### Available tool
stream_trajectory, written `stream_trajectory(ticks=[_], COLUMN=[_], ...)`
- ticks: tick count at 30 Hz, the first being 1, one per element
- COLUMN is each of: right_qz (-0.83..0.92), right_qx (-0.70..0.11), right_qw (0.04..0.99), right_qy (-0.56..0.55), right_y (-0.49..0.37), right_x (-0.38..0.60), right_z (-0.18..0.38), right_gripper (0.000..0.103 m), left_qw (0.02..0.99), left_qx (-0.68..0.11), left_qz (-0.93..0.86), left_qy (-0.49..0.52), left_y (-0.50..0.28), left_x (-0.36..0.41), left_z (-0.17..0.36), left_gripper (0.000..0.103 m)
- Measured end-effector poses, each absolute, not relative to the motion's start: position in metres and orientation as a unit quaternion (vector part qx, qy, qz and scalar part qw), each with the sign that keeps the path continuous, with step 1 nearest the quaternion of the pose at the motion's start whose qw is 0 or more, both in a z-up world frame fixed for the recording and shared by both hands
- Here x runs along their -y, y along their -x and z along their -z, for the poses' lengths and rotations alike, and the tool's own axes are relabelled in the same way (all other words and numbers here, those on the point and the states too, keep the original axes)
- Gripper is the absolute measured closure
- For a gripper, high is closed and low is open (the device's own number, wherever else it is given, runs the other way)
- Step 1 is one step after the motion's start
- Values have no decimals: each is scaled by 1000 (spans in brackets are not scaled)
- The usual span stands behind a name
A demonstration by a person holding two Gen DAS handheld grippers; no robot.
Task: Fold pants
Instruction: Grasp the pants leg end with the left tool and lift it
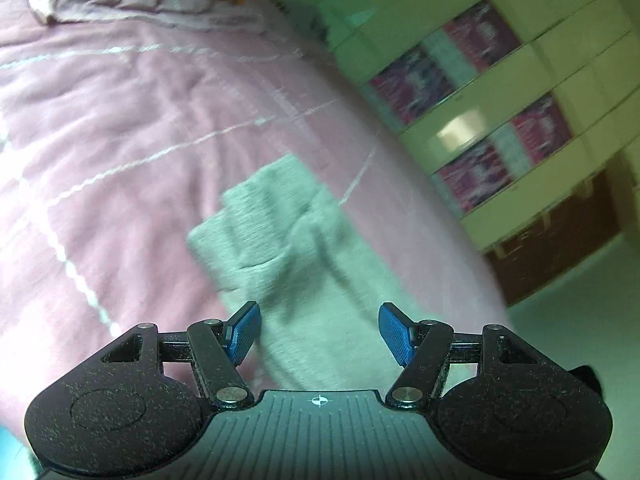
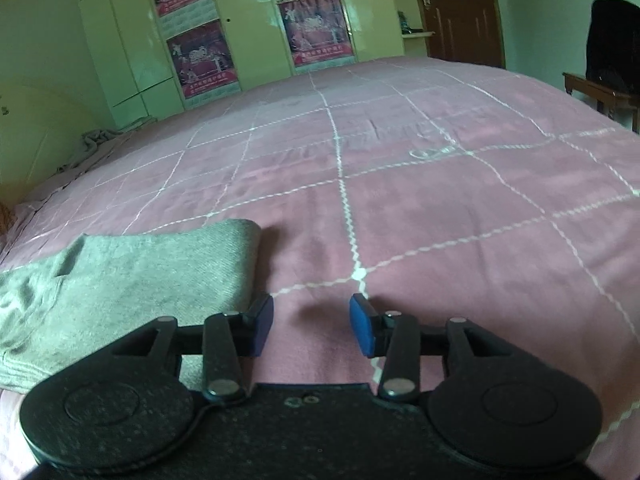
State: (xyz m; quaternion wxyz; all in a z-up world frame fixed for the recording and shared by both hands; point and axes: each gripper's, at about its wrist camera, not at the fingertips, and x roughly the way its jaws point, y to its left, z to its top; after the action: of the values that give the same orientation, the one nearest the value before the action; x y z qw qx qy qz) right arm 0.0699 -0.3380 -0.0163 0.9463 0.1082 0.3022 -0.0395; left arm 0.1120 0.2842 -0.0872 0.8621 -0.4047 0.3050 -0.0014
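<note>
The grey pants (image 2: 132, 280) lie folded into a compact stack on the pink bedspread (image 2: 440, 200), seemingly finished though blur hides the edges, with the left tool (image 1: 319, 334) and right tool (image 2: 311, 326) both spread apart, holding nothing.

We find no readable text in either view; the pink posters (image 2: 199, 60) on the wardrobe doors (image 2: 248, 20) carry a pale strip of characters along the bottom, too small and blurred for us to read; in the left wrist view the same posters (image 1: 412, 88) are motion-blurred; a crosshair mark (image 1: 319, 401) sits on the left gripper body, no lettering.
</note>
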Motion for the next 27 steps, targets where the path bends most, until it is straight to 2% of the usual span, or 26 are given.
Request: stream_trajectory(ticks=[4,9,16,17,18,20,22,23,26,27], right_qz=[39,36,35,36,36,36,35,35,43,43], right_qx=[-304,-307,-307,-306,-306,-305,-306,-305,-298,-300], right_qw=[948,947,948,948,948,948,948,948,950,948], right_qy=[-90,-83,-79,-80,-81,-82,-82,-81,-82,-94], right_y=[-72,-71,-72,-72,-72,-72,-72,-71,-68,-69], right_x=[331,327,326,326,326,326,326,326,332,337], right_z=[15,19,21,21,21,22,20,18,16,17], right_gripper=[59,58,57,57,56,56,56,56,56,56], left_qw=[860,823,799,799,799,791,821,821,791,780], left_qx=[-308,-351,-260,-253,-246,-180,-136,-140,-234,-238], left_qz=[7,11,55,57,48,43,61,60,6,11], left_qy=[408,446,540,542,547,583,550,550,566,579], left_y=[-115,-140,-171,-172,-170,-155,-142,-144,-170,-175], left_x=[-282,-302,-319,-318,-318,-315,-301,-300,-309,-313], left_z=[94,122,164,165,168,164,148,149,176,184], left_gripper=[37,37,38,45,69,70,70,70,67,64])
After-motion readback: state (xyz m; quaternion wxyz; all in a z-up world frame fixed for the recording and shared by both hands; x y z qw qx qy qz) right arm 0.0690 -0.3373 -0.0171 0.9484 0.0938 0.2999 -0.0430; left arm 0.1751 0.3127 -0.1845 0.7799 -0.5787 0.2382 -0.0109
